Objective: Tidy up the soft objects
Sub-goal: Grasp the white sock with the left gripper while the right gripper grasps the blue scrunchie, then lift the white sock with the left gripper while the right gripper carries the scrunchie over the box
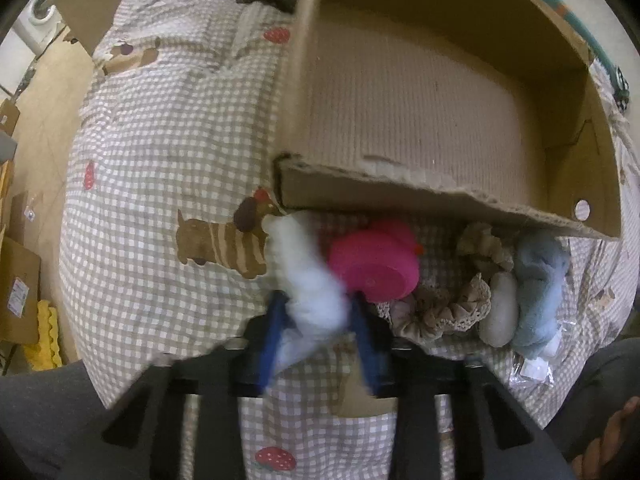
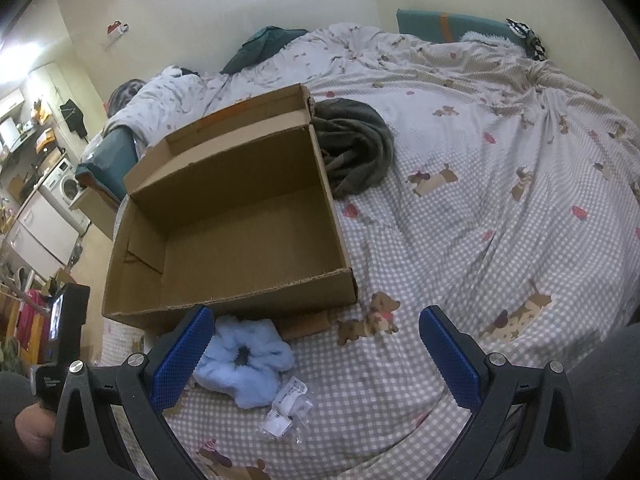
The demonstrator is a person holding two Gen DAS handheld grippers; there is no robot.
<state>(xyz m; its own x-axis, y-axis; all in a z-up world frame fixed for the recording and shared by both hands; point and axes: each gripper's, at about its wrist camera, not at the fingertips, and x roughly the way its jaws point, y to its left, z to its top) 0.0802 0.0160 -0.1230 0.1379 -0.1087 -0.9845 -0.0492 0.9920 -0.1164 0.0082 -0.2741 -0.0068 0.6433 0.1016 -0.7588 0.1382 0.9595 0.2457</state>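
My left gripper [image 1: 316, 312] is shut on a white fluffy soft object [image 1: 308, 276] and holds it just before the near wall of an open cardboard box [image 1: 400, 196]. Behind it on the bed lie a pink plush toy [image 1: 376, 268], a beige lace scrunchie [image 1: 452, 308], a white soft ball [image 1: 498, 312] and a light blue fluffy scrunchie [image 1: 536, 284]. My right gripper [image 2: 316, 344] is open and empty, above the bed. The blue scrunchie [image 2: 244, 364] lies by its left finger [image 2: 180, 360], in front of the box [image 2: 224, 304], whose inside looks bare.
A checked bedspread [image 2: 460, 216] with dog prints covers the bed. A dark grey blanket [image 2: 352, 148] lies behind the box. A small clear plastic packet [image 2: 286, 412] lies near the blue scrunchie. Cardboard boxes [image 1: 16, 292] stand on the floor to the left.
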